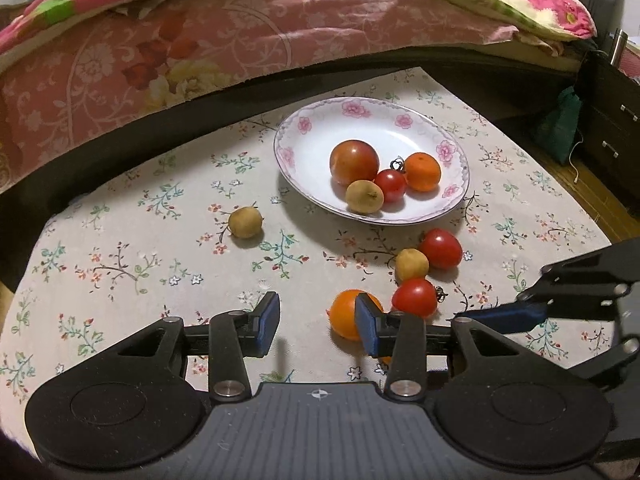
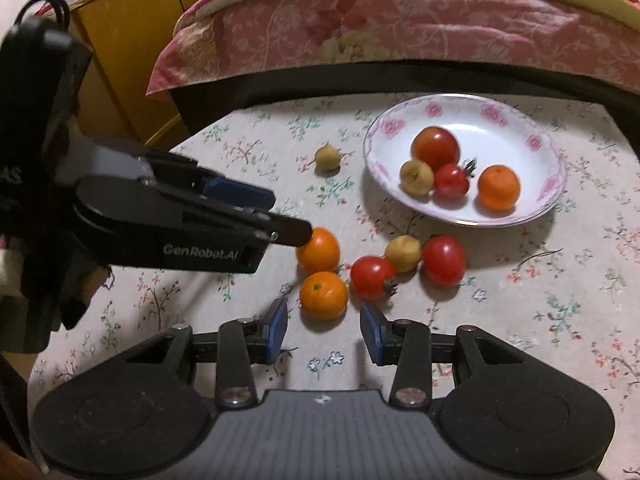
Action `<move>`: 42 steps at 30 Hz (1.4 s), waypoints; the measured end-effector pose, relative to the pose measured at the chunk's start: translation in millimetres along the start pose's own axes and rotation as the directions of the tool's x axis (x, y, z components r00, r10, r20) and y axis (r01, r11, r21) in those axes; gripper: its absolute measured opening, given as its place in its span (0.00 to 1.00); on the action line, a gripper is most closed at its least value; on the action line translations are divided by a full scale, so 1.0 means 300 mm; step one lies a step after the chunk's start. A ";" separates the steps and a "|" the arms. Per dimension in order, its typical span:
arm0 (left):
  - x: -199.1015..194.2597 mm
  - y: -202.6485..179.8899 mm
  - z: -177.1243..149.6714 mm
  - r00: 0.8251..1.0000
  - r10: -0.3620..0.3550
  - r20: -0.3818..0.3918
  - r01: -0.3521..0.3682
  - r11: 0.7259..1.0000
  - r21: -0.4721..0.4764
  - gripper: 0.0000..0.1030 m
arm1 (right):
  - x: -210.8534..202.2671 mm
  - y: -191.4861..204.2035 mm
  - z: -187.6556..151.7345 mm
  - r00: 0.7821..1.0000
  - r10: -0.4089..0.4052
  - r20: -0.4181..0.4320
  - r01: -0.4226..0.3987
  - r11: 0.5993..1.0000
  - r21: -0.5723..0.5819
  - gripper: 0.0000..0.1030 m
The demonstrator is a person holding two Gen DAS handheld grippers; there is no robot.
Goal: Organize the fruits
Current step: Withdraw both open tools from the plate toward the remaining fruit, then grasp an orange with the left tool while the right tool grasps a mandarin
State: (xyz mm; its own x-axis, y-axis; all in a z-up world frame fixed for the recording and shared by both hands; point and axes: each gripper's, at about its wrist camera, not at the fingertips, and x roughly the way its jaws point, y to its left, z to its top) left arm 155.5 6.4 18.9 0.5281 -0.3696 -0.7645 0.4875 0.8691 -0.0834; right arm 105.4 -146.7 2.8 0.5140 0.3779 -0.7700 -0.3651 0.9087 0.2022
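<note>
A white plate with a pink flower rim [image 1: 304,128] [image 2: 384,128] holds a large tomato [image 1: 354,162], a small tomato, an orange [image 1: 422,172] and a yellowish fruit. On the floral cloth lie a lone yellowish fruit [image 1: 245,222] and a cluster of two tomatoes [image 2: 444,260], a yellowish fruit [image 2: 403,253] and two oranges. My left gripper [image 1: 318,324] [image 2: 290,216] is open and empty, its right finger in front of the far orange [image 1: 344,312] [image 2: 320,250]. My right gripper [image 2: 325,330] is open with the near orange [image 2: 324,295] just ahead of its tips.
A bed with pink floral bedding [image 1: 200,52] and a dark frame runs along the cloth's far edge. A dark drawer unit [image 1: 616,136] stands at the right, a yellow wooden cabinet [image 2: 124,60] at the left. The right gripper's blue-padded finger [image 1: 504,315] reaches in beside the near tomato [image 1: 414,296].
</note>
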 end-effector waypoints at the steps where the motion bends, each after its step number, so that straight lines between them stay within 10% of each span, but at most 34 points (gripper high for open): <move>1: 0.000 0.003 0.000 1.000 -0.003 0.001 0.003 1.000 -0.003 0.49 | 0.008 0.000 -0.002 1.000 0.002 -0.003 -0.002 1.000 -0.002 0.37; 42: 0.091 -0.062 -0.032 0.998 -0.049 -0.046 0.052 0.996 0.073 0.60 | -0.061 -0.030 -0.095 0.998 -0.040 -0.044 0.041 0.999 0.025 0.29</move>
State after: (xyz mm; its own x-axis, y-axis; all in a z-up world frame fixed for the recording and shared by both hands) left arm 154.1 -16.6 -6.5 0.4714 -0.3960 -0.7880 0.5635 0.8226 -0.0762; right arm 77.3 -167.0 -2.1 0.4933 0.3331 -0.8036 -0.3240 0.9277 0.1857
